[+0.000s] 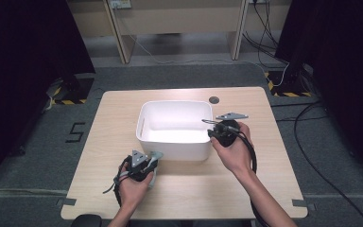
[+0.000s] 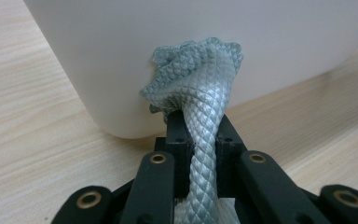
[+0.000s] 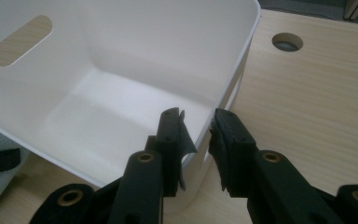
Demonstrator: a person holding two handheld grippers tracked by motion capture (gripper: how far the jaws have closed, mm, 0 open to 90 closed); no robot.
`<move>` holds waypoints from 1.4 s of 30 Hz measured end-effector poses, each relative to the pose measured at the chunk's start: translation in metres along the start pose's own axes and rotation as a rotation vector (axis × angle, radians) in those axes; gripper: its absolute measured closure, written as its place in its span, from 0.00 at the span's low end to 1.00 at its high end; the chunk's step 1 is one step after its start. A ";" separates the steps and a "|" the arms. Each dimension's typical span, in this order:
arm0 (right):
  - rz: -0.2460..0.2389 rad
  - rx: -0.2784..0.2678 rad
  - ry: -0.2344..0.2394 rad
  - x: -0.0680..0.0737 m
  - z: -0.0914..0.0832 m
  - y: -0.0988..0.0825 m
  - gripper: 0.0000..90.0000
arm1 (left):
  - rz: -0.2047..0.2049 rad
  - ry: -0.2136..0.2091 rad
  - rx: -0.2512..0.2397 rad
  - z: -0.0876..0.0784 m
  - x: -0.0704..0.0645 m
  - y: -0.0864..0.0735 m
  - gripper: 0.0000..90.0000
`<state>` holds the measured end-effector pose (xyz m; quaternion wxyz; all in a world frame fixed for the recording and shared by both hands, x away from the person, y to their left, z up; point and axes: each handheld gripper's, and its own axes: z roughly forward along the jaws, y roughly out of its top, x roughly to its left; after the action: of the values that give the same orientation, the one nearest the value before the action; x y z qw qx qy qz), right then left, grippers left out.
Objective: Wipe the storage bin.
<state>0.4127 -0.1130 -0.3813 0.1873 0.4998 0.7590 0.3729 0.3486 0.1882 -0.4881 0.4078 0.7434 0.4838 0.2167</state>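
One marking, a black "5" (image 1: 75, 132), on the floor; white bin (image 1: 174, 142) unlabelled.

A light wooden rectangular table (image 1: 123, 189) with a round grey cable grommet (image 1: 214, 100) stands on grey carpeted floor (image 1: 38, 165). Beyond the fingers, pale wooden furniture legs (image 1: 118, 33) rise behind a white trailing cable (image 1: 165, 59). Black curtains (image 1: 23, 47) hang at both sides, yellow-black striped tape (image 1: 290, 93) at their base.
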 end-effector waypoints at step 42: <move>-0.001 -0.001 -0.002 0.000 0.000 0.000 0.81 | -0.031 -0.011 -0.091 -0.023 -0.005 0.028 0.89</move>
<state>0.4127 -0.1129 -0.3814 0.1889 0.4995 0.7589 0.3727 0.3447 0.1872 -0.4517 0.4472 0.7179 0.4824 0.2280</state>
